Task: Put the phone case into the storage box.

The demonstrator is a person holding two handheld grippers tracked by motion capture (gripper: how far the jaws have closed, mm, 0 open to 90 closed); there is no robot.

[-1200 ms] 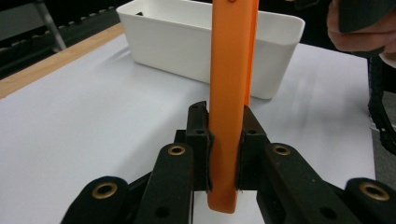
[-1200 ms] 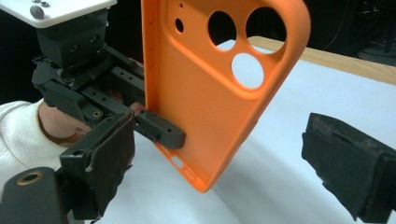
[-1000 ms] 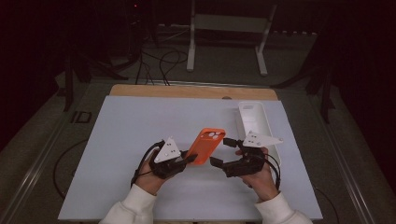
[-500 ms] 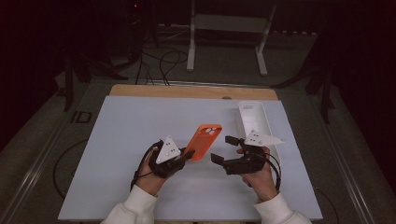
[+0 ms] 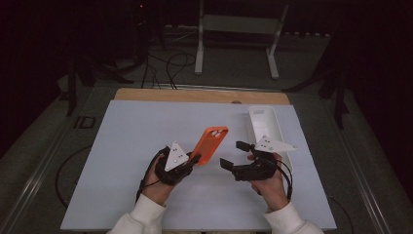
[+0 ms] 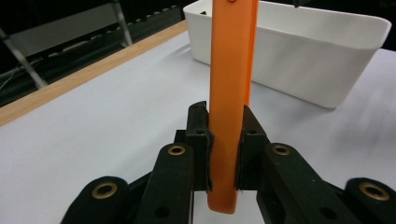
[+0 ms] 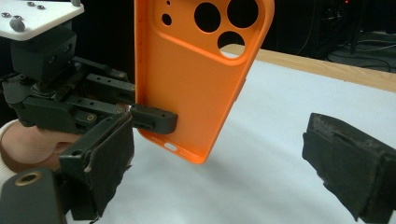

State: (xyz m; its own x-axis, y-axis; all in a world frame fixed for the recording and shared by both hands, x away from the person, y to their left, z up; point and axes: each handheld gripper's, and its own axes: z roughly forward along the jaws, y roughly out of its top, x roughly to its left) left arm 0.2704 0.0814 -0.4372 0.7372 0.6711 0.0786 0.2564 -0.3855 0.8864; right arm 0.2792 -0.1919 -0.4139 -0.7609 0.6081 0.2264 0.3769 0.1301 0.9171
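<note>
Clamped on the lower end of an orange phone case [image 5: 210, 145], the left tool [image 5: 192, 159] is seen at the near middle of the table [image 5: 136, 141], its pads pressed against the case's two long edges, as the left gripper view shows [image 6: 231, 107]. The case is held off the table surface and tilted up and away, its camera cut-outs at the far end; such a hold appears meant to leave the upper part free for a second grip or for lowering. Just to its right, the right tool [image 5: 235, 155] is held with its jaws spread wide and nothing between them, pointed toward the case; in the right gripper view the case [image 7: 196, 74] stands ahead between the two pads, untouched by them. A handover or a two-sided grip is judged likely. Farther back on the right, a white tray [image 5: 263, 122] is set lengthwise on the table, probably as the case's destination.
</note>
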